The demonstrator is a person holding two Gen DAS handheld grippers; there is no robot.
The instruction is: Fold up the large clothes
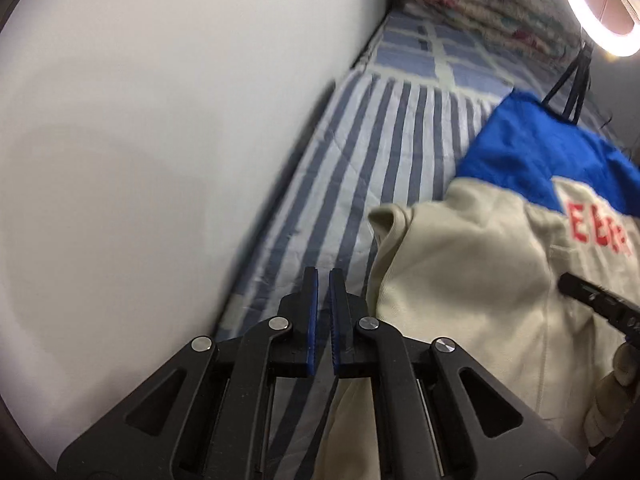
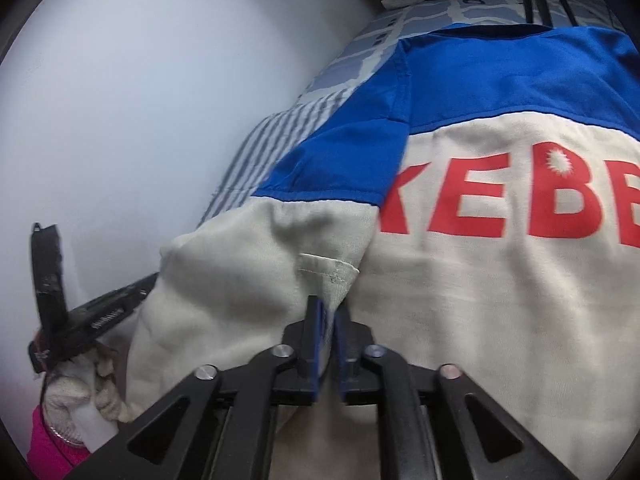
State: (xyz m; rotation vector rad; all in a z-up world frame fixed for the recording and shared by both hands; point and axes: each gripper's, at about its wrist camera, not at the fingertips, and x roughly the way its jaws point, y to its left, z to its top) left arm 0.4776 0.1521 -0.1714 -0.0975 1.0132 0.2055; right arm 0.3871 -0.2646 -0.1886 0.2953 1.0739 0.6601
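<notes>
A large cream and blue sweatshirt with red letters lies on a striped bed; it also shows in the left wrist view. Its cream sleeve is folded across the body. My right gripper is shut on a fold of cream fabric at the sleeve's edge. My left gripper is nearly shut with nothing between its blue pads, hovering over the bedsheet just left of the sleeve. The left gripper's body also shows at the left of the right wrist view.
The bed has a blue and white striped sheet along a white wall. A folded floral blanket lies at the far end. A ring light on a black stand stands at the right.
</notes>
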